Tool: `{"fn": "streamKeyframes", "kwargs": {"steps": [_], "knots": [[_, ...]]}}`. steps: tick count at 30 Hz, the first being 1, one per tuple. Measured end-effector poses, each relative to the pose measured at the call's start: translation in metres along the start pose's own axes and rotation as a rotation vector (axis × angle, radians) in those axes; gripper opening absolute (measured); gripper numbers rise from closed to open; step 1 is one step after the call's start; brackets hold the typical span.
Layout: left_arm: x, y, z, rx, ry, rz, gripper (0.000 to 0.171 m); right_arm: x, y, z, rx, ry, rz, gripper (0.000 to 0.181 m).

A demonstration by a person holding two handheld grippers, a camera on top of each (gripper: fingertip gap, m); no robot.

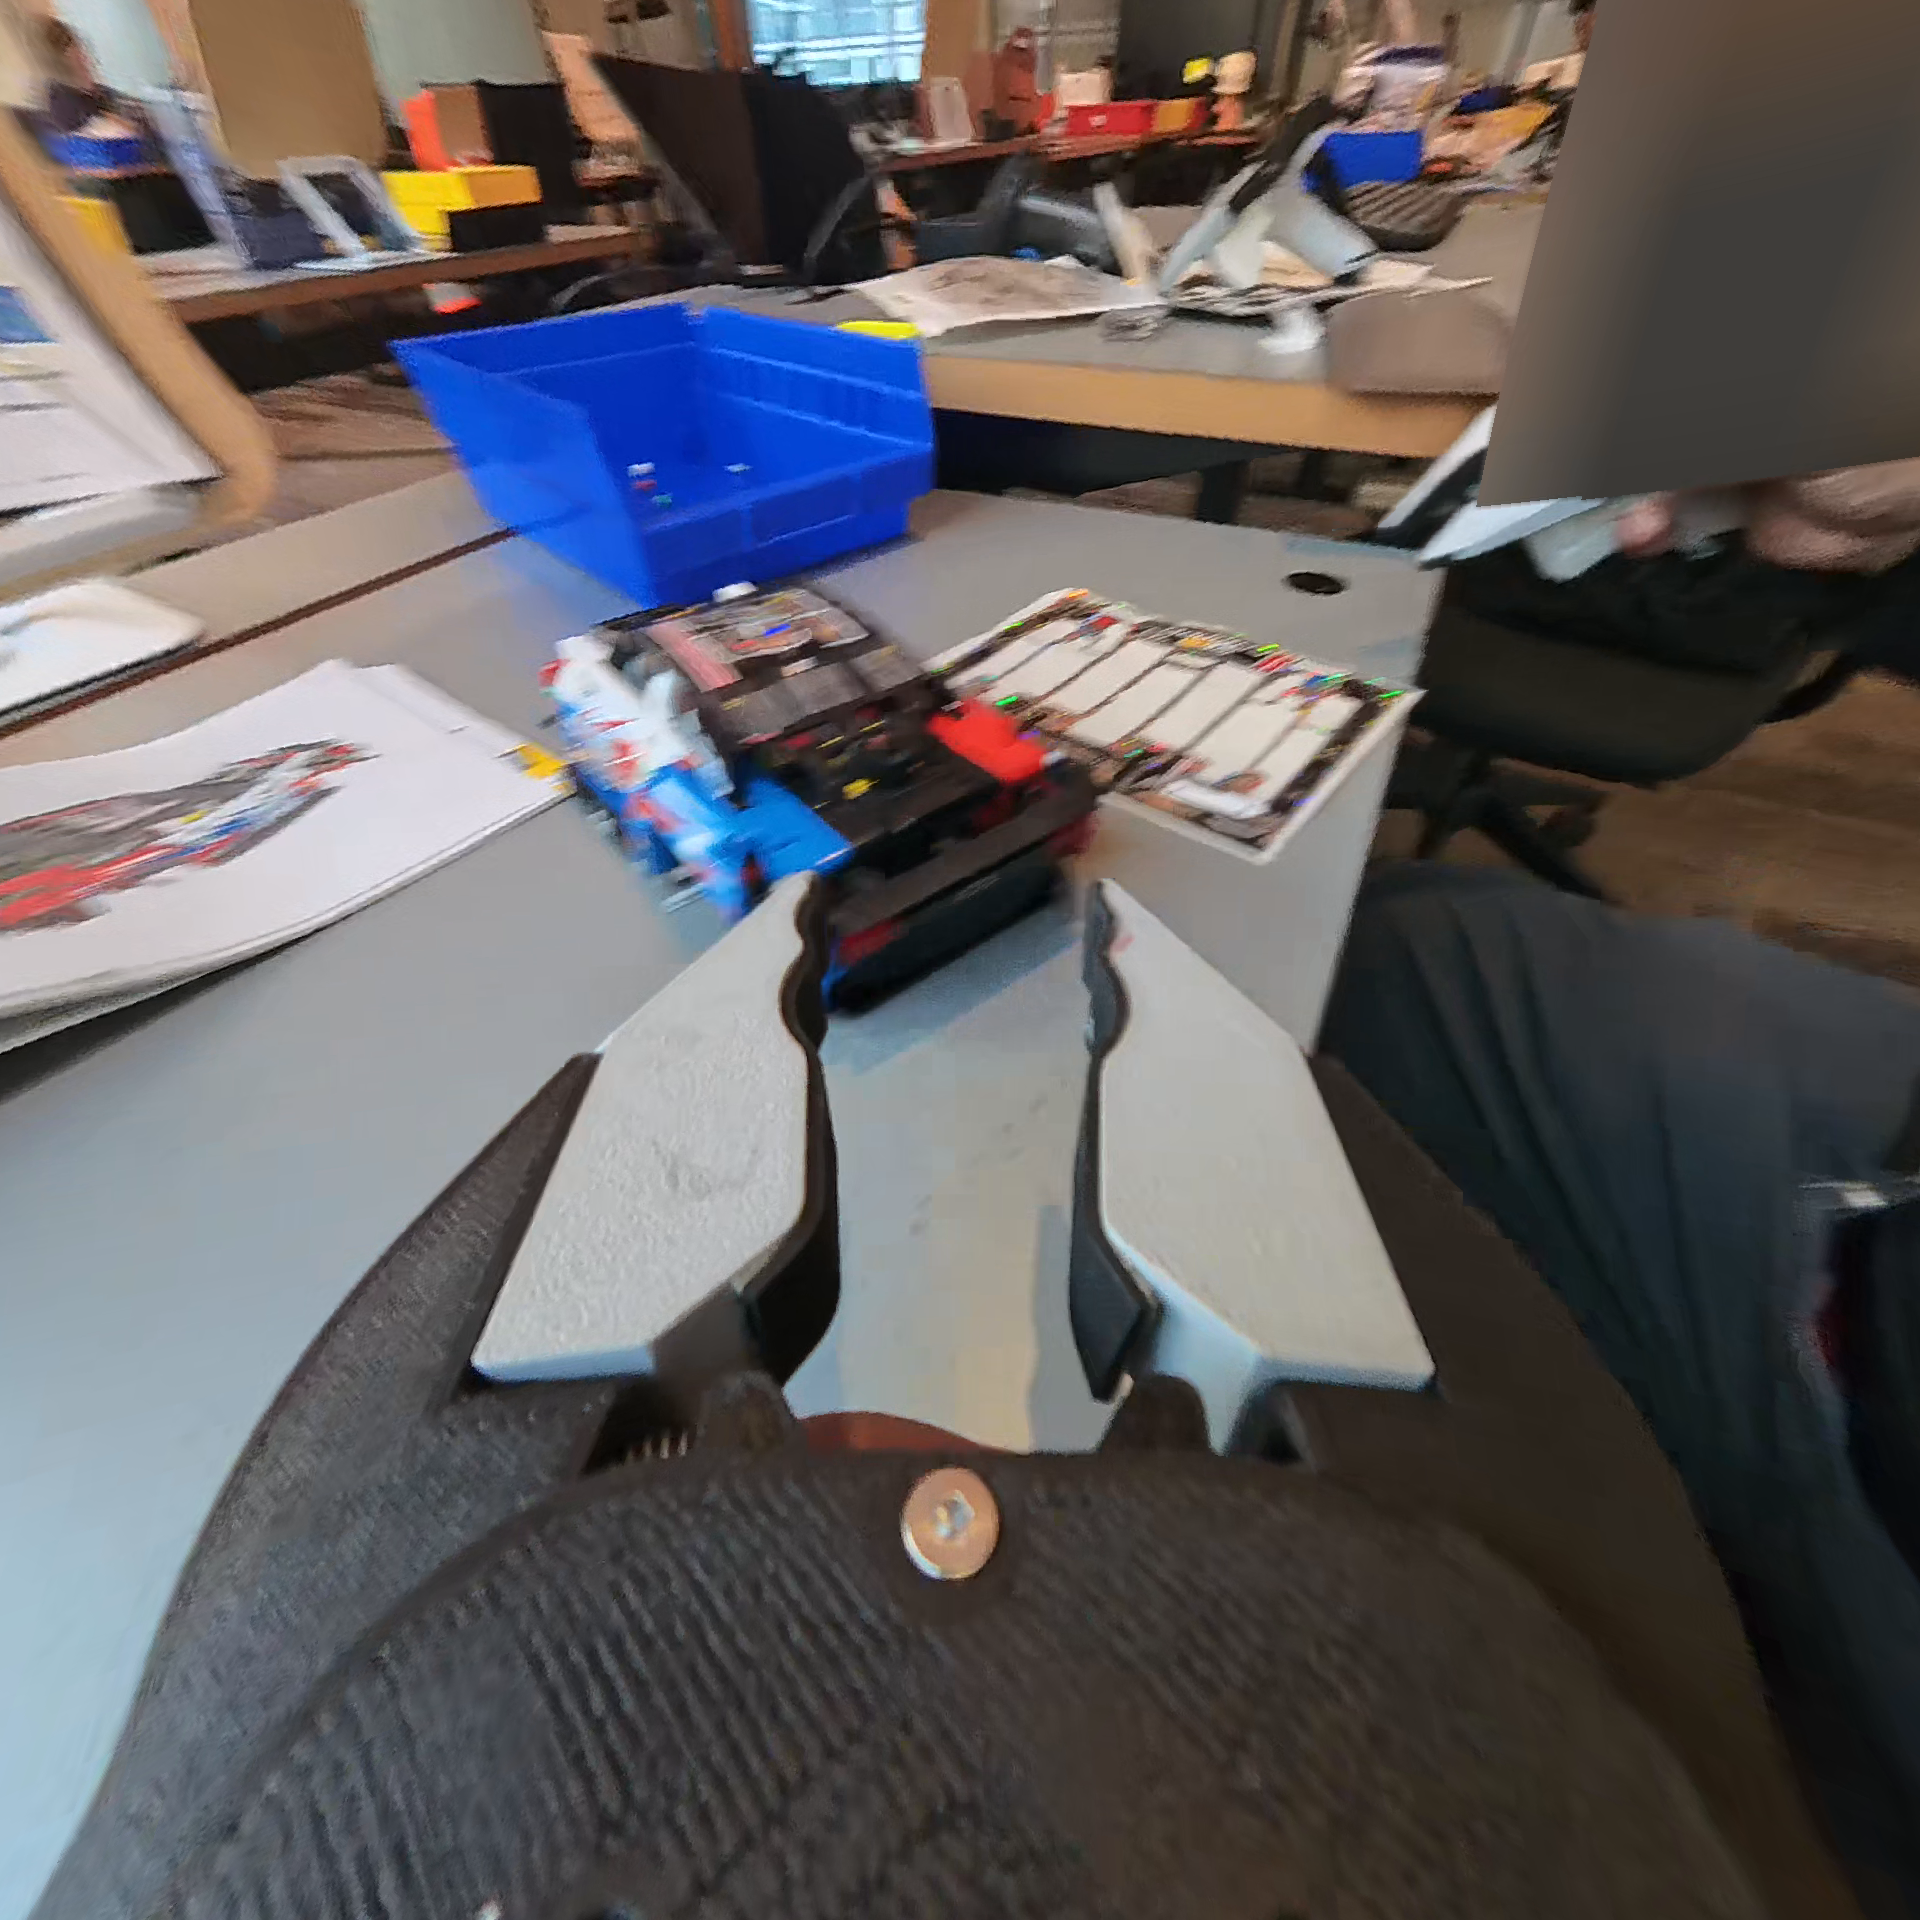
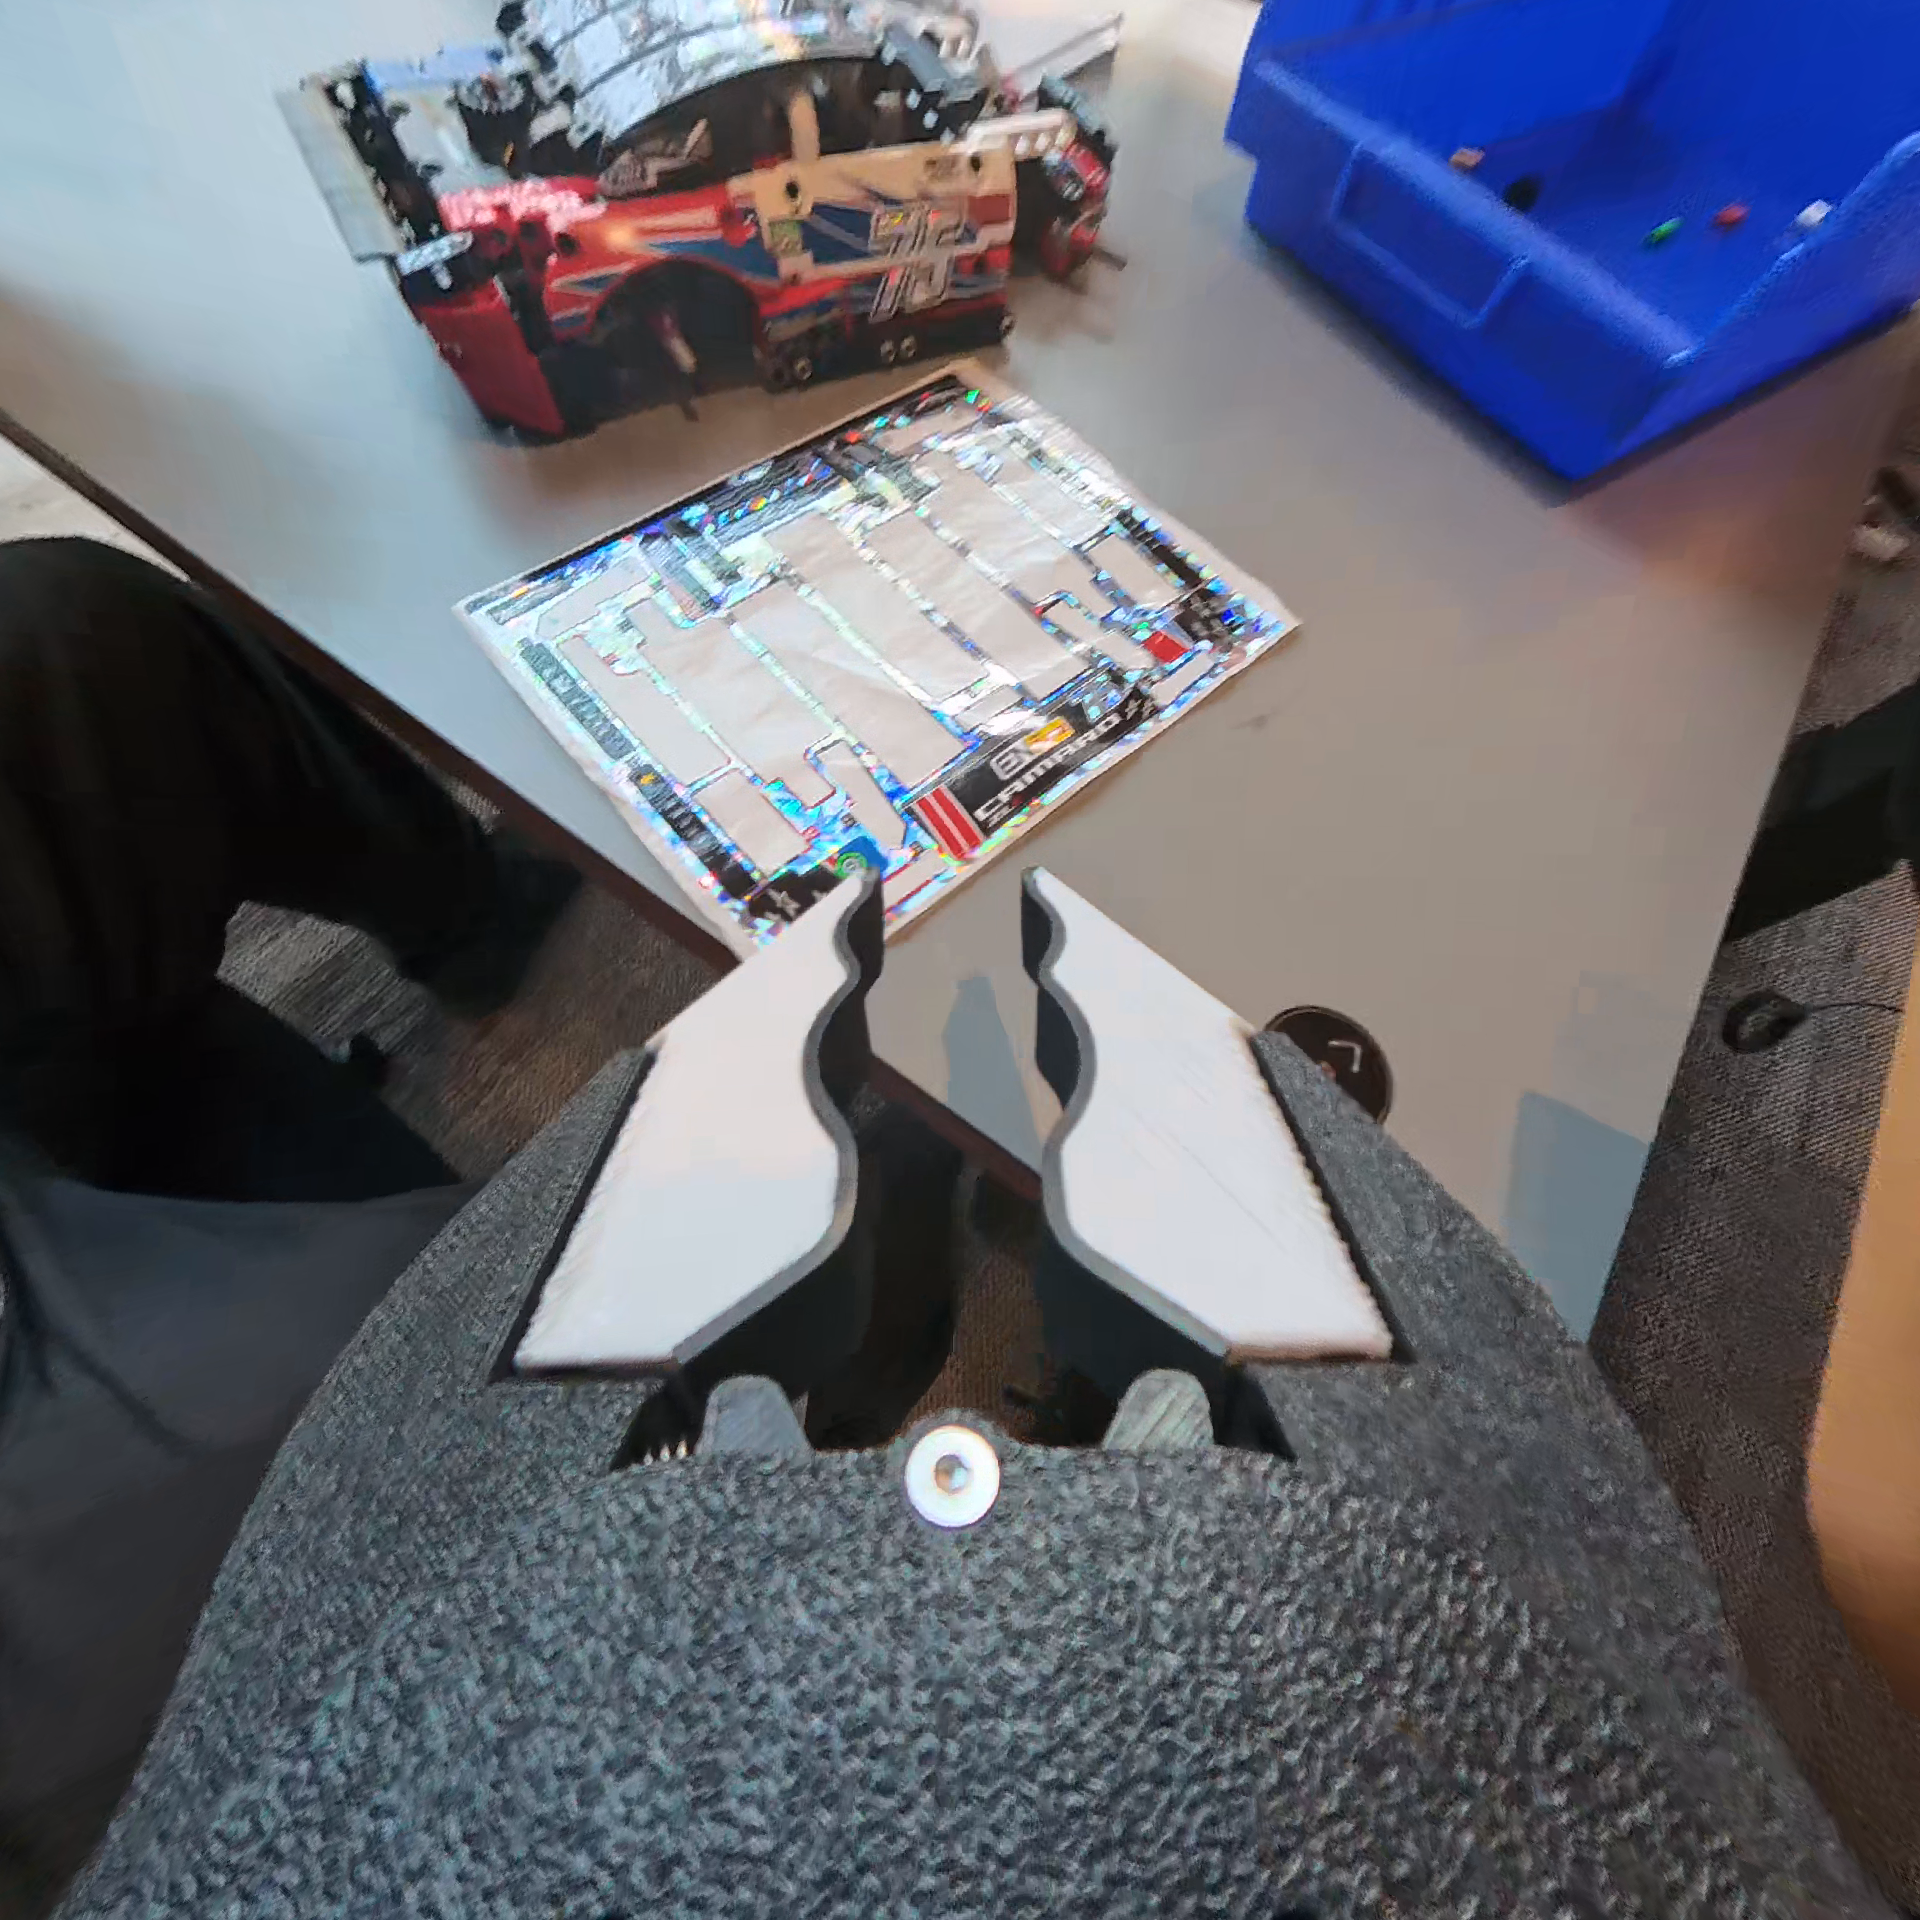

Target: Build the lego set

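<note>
Lego race car (image 2: 717, 208) on grey table (image 2: 1403, 831), near the front edge, wheel arches without wheels, body in red, white, blue and black panels. Sticker sheet (image 2: 873, 655) flat just beside car, mostly peeled, one corner overhanging table edge. Blue bin (image 2: 1455, 270) beyond, apart from car, a few small loose pieces on its floor. Instruction booklet (image 1: 239, 821) open to the car's left in left wrist view. Left gripper (image 1: 951, 914) empty, jaws apart, hovering low with tips just short of car's near end (image 1: 935, 925); contact not discernible through blur. Right gripper (image 2: 951, 899) empty, jaws apart, over table edge near sticker-sheet corner, well apart from car. Handling judgement: car likely rigid as a block but moderately heavy for a two-finger pinch; stickered panels smooth, probably slippery; thin white side beams and protruding pins likely to pop off under squeeze. Best hold probably low on black chassis frame or across solid red end block, jaws square to flat faces, second gripper bracing opposite end. Sticker sheet light, floppy; overhanging corner the obvious pinch point. Loose bin pieces tiny, prone to skidding.
</note>
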State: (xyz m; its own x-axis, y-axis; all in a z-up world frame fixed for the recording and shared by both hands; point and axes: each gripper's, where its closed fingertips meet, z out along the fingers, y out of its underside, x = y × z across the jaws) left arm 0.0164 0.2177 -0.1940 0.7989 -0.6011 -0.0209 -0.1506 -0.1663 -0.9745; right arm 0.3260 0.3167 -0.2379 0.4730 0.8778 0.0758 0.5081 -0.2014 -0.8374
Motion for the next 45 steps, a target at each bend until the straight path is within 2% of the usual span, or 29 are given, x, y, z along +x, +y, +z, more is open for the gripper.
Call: {"fn": "streamKeyframes", "kwargs": {"steps": [2, 5, 6, 8, 9, 14, 18, 21, 23, 26, 29, 31, 37, 45], "knots": [[0.030, -0.007, 0.021, -0.034, 0.105, -0.014, 0.047, 0.006, -0.007, 0.002, 0.050, 0.006, 0.010, 0.031], [0.083, 0.000, 0.054, -0.191, 0.313, -0.031, 0.049, 0.013, -0.020, 0.010, 0.115, -0.011, 0.010, 0.034], [0.093, 0.003, 0.067, -0.231, 0.339, -0.037, 0.047, 0.015, -0.025, 0.014, 0.125, -0.025, 0.007, 0.034], [0.119, 0.009, 0.088, -0.291, 0.435, -0.051, 0.060, 0.022, -0.031, 0.025, 0.122, -0.036, 0.002, 0.034], [0.130, 0.013, 0.097, -0.322, 0.483, -0.046, 0.060, 0.026, -0.032, 0.031, 0.108, -0.040, 0.004, 0.034], [0.148, 0.014, 0.131, -0.332, 0.527, -0.062, 0.055, 0.034, -0.035, 0.054, 0.066, -0.066, 0.026, 0.035], [0.148, 0.029, 0.143, -0.420, 0.507, -0.060, 0.060, 0.027, -0.027, 0.065, 0.021, -0.093, 0.025, 0.035], [0.149, 0.039, 0.149, -0.460, 0.477, -0.043, 0.056, 0.011, -0.024, 0.068, 0.018, -0.145, 0.049, 0.036], [0.145, 0.047, 0.152, -0.503, 0.427, -0.025, 0.061, -0.003, -0.019, 0.068, -0.003, -0.187, 0.053, 0.039], [0.148, 0.039, 0.152, -0.455, 0.403, -0.072, 0.059, -0.014, -0.007, 0.066, -0.052, -0.183, 0.016, 0.039], [0.153, 0.041, 0.143, -0.460, 0.386, -0.107, 0.058, -0.020, 0.004, 0.056, -0.092, -0.156, -0.027, 0.039], [0.156, 0.043, 0.135, -0.452, 0.370, -0.113, 0.059, -0.020, 0.005, 0.043, -0.066, -0.118, -0.040, 0.038], [0.171, 0.055, 0.113, -0.467, 0.328, -0.141, 0.058, -0.029, 0.002, 0.015, 0.087, -0.139, 0.111, 0.040], [0.190, 0.060, 0.102, -0.487, 0.303, -0.129, 0.057, -0.045, 0.011, 0.016, 0.043, -0.126, -0.003, 0.041]]}}
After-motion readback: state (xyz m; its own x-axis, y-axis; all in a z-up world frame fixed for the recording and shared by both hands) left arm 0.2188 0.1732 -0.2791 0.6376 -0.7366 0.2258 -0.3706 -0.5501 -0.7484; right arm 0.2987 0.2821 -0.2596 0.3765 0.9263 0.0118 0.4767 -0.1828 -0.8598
